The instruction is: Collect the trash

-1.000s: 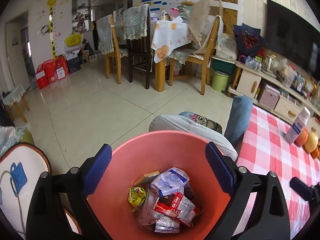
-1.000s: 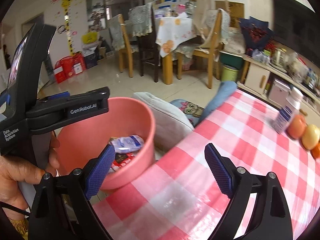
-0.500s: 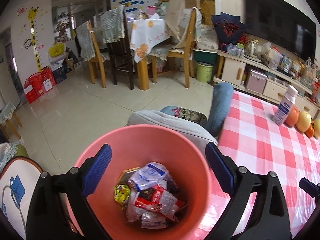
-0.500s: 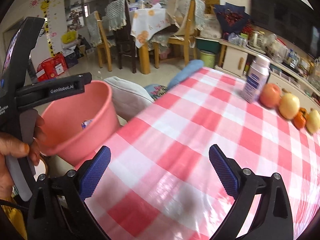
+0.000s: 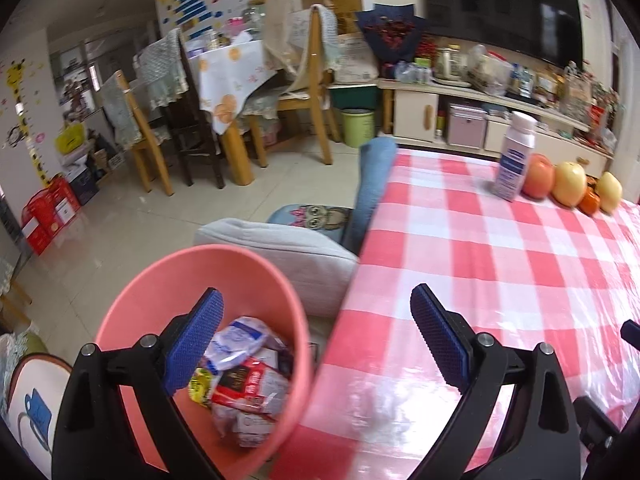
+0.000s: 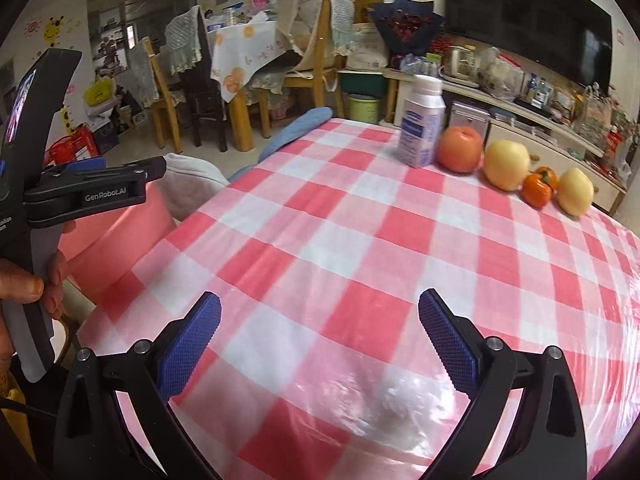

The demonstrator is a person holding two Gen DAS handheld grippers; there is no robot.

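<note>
A pink bin [image 5: 132, 312] stands beside the table, at the lower left of the left wrist view, and holds several crumpled wrappers [image 5: 244, 368]. My left gripper [image 5: 316, 340] is open over the gap between bin and table. Its left finger hangs above the bin's inside, its right finger over the red-checked tablecloth [image 5: 480, 260]. It grips nothing. My right gripper [image 6: 318, 344] is open above the bare tablecloth [image 6: 360, 240]. The right wrist view shows a hand [image 6: 24, 284] holding the left tool above the bin [image 6: 104, 248].
A white bottle [image 6: 420, 128], a red apple [image 6: 458, 148], yellow fruit [image 6: 506, 164] and small orange fruit [image 6: 538, 188] line the table's far side. A grey cushion [image 5: 280, 248] lies past the bin. Chairs and a dining table [image 5: 224, 92] stand behind.
Both views have swung right, from the bin toward the table. The bin has slid to the left edge of each view. More tablecloth and the fruit row have come into sight.
</note>
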